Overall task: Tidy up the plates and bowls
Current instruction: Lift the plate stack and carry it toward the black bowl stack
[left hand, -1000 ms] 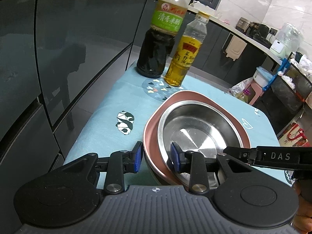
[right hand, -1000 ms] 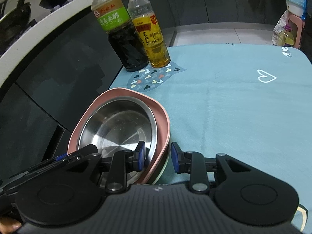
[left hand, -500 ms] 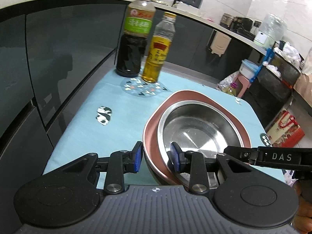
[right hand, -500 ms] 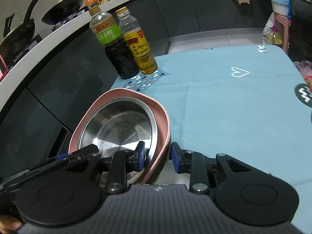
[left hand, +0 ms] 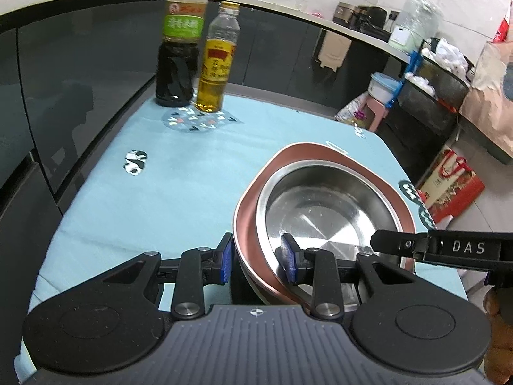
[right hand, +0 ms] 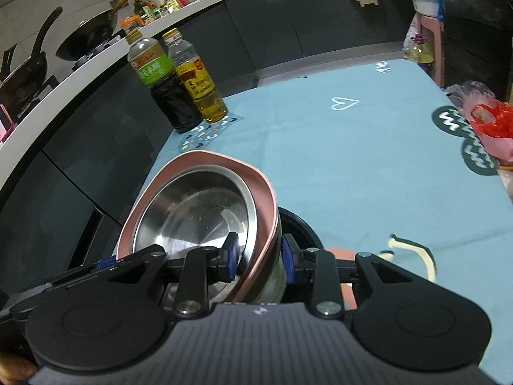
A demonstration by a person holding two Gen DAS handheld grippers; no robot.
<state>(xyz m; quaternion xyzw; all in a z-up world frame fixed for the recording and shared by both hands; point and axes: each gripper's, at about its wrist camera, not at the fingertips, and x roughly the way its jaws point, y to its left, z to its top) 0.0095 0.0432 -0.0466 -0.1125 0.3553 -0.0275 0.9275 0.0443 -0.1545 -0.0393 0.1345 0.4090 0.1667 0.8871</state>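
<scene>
Gripping opposite rims, left gripper and right gripper each have jaws clamped on the pink plate with steel bowl nested inside, the stack near the soy bottle, over the tabletop.

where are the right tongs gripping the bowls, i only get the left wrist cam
Observer: The right tongs clamp the bowl stack at its near rim, with one pad inside the steel bowl and the other outside the pink bowl.
Operator: anything else on the table over that side
Observer: A red plastic bag sits at the right edge of the cloth, well apart from the stack.
Operator: what's under the pink one
Observer: A paler bowl wall shows directly below its rim.
</scene>
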